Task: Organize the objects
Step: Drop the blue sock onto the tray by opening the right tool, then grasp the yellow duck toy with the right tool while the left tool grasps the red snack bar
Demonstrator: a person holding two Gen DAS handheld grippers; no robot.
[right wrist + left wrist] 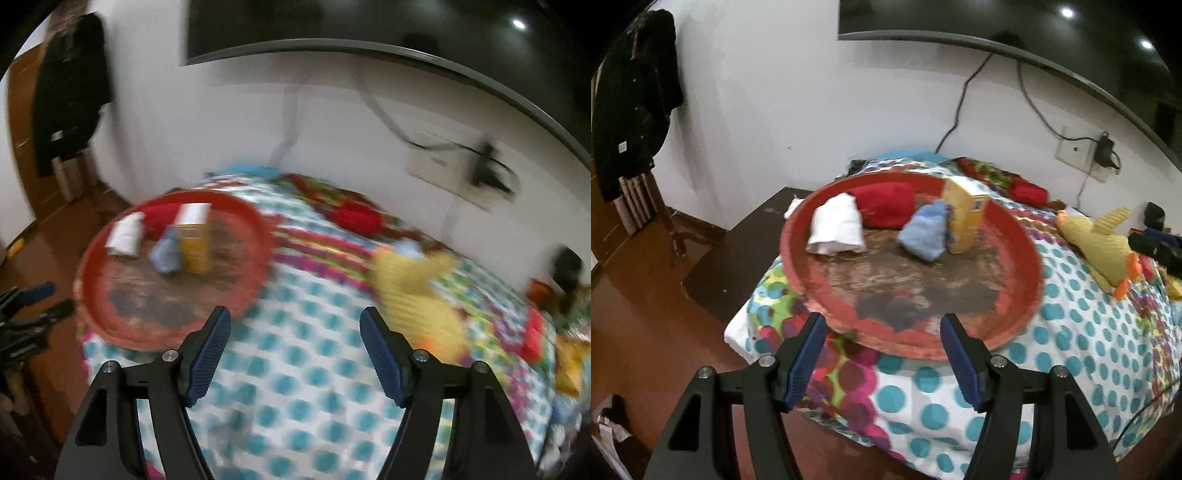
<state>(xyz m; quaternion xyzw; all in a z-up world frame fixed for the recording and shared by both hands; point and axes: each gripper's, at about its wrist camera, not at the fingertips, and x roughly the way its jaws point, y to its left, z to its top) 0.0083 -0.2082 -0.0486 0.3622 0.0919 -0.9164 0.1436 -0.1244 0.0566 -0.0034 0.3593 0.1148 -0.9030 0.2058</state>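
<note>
Left wrist view
Left gripper (882, 325): jaws spread wide, nothing between the blue pads, poised just short of the near rim of the tray.
Red tray (1015, 236): big round one with a worn, brownish floor, sitting on the polka-dot bedspread (1071, 332) at the bed's left end.
White cloth (836, 225): rolled up, lying at the tray's back left.
Red cloth (888, 203): bundled behind the white one, against the far rim.
Blue cloth (925, 232): crumpled near the middle, touching the box.
Yellow box (964, 218): upright at the tray's back right, just beside the blue cloth.
Yellow plush toy (1100, 247): out on the bedspread, right of the tray and apart from it.
Second red bundle (1028, 192): on the bedspread behind the tray.
Television (1034, 33): dark screen up on the white wall, cables hanging below.

Right wrist view (heavy blur)
Right gripper (295, 325): fingers parted wide and empty, hanging over bare bedspread (303, 369).
Red tray (92, 266): off to the left, carrying the white cloth (125, 236), blue cloth (166, 254) and yellow box (194, 240).
Yellow plush toy (413, 288): just right of the right finger's tip, lying on the bedspread.
Left gripper (48, 299): peeking in at the far left edge beside the tray; too blurred here to read its jaws.
</note>
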